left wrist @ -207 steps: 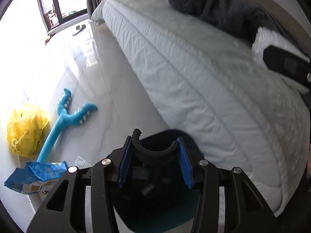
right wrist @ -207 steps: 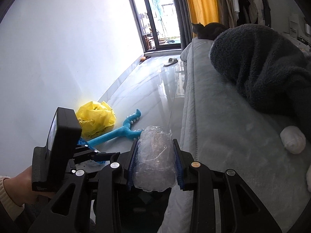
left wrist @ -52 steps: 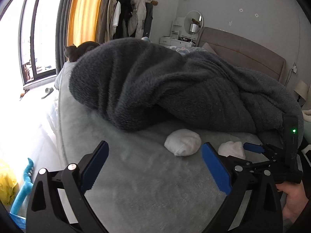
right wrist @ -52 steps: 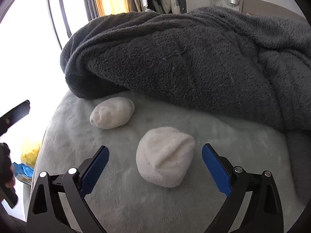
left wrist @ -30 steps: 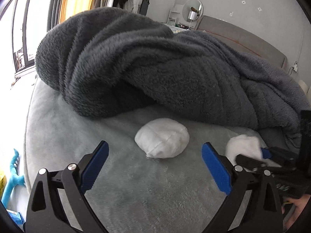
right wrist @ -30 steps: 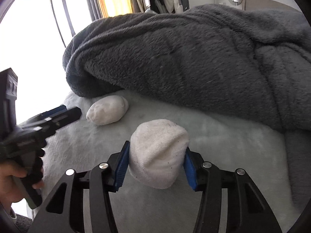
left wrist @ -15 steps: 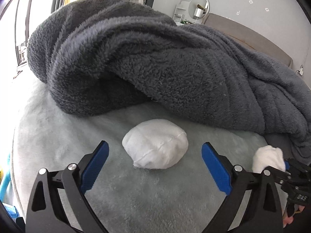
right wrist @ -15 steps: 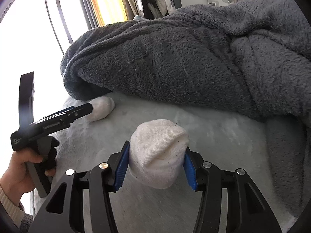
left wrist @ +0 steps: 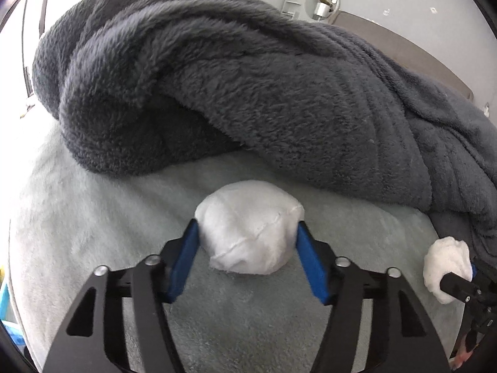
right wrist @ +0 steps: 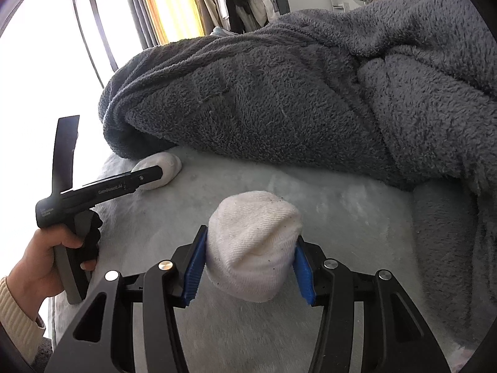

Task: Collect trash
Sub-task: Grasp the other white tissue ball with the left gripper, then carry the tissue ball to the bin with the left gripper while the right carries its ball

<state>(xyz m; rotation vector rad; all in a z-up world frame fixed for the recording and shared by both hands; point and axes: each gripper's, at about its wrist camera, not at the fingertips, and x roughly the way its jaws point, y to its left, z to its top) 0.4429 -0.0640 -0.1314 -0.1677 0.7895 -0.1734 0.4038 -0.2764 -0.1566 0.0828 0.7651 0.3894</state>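
A smooth white cloth ball (left wrist: 248, 242) lies on the pale bed cover (left wrist: 93, 217), just below the blanket's edge. My left gripper (left wrist: 247, 230) is closing on it, and both blue pads touch its sides. In the right wrist view the same ball (right wrist: 164, 168) peeks out beyond the left gripper's black body (right wrist: 124, 186), which a hand (right wrist: 40, 261) holds. My right gripper (right wrist: 251, 239) is shut on a ribbed white sock ball (right wrist: 253, 248) held slightly above the cover. That sock ball (left wrist: 447, 261) also shows at the right edge of the left wrist view.
A thick dark grey fleece blanket (right wrist: 310, 93) is heaped across the bed behind both balls. The bed's edge drops off at the left (left wrist: 12, 248). Clothes hang by a yellow curtain (right wrist: 167, 9) and a bright window; a headboard (left wrist: 419, 52) stands at the back.
The left gripper moved up to the smooth white ball and its jaws went from wide open to pressing on the ball's sides. The right gripper kept its grip on the sock ball.
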